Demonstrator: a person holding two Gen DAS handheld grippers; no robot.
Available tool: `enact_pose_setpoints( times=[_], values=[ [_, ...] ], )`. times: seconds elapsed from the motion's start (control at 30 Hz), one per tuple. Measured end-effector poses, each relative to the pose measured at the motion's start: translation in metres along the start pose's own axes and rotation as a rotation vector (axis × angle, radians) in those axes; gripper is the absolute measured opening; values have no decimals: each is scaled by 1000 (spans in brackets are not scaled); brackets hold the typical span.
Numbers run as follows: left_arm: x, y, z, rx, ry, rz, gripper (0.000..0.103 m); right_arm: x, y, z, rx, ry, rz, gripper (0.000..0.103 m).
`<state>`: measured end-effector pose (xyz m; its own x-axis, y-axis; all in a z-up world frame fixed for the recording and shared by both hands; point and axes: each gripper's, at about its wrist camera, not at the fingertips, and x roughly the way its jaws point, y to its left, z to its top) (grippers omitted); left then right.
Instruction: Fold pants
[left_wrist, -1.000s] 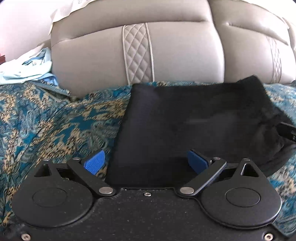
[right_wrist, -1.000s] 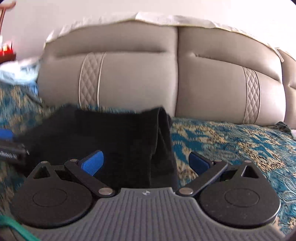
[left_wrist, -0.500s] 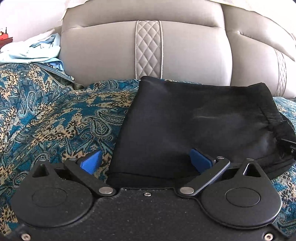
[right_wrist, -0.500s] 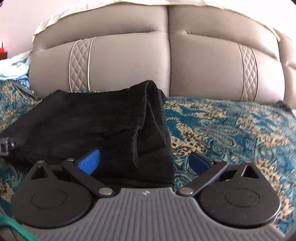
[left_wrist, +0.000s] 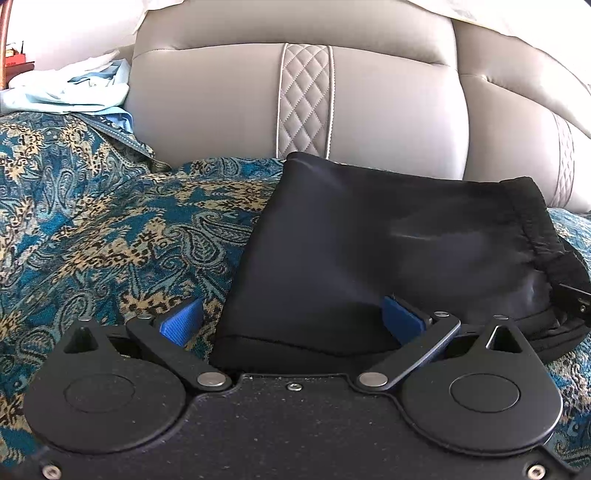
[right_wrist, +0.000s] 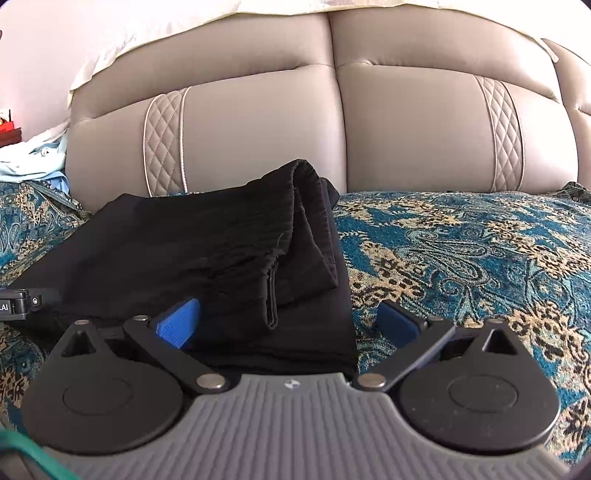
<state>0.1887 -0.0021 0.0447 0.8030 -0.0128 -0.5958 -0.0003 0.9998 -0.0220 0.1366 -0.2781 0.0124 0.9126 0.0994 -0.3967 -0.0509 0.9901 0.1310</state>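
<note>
Black fabric pants (left_wrist: 388, 251), folded into a compact stack, lie on the teal-and-gold paisley bedspread (left_wrist: 110, 229) near the beige padded headboard (right_wrist: 258, 122), left gripper (left_wrist: 291, 319) and right gripper (right_wrist: 286, 319) fingers apart, holding nothing, likely straddling the near corners to square the fold.

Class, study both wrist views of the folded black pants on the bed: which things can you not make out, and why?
- Left wrist view: near edge of the pants is hidden behind the left gripper body.
- Right wrist view: the pants' near edge sits behind the right gripper; inner layers are hidden by the top fold.
- Red items at far left: too small.
</note>
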Motion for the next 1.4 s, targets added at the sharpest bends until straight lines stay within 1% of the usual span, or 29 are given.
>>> enact_pose_setpoints(
  times=[0.13,0.27,0.4,0.5,0.67,0.77,1.0,1.17,1.23,1.4],
  values=[
    [-13,-7,-3,18,-24,43,103,-11,4,-3,27,-39,0,103],
    [-31,-14,-9,42,-49,32,103,-22,15,-8,4,-63,14,103],
    [-46,-21,-18,24,-22,8,103,-31,30,-13,-56,-72,-7,103],
    [-53,-26,-29,34,5,5,103,-36,31,-17,-42,-75,-17,103],
    [-58,-32,-44,60,35,2,103,-47,27,-23,-3,-95,-18,103],
    [-60,-34,-47,78,27,-4,103,-56,27,-29,-5,-103,-6,103],
    [-58,-35,-49,101,23,-16,103,-66,37,-46,-64,-90,29,103],
    [-58,-34,-49,112,22,-34,103,-60,45,-52,-92,-62,34,103],
    [-57,-33,-49,106,23,-39,103,-58,47,-54,-99,-64,27,103],
    [-56,-33,-50,109,19,-46,103,-57,57,-58,-177,-59,29,103]
  ],
)
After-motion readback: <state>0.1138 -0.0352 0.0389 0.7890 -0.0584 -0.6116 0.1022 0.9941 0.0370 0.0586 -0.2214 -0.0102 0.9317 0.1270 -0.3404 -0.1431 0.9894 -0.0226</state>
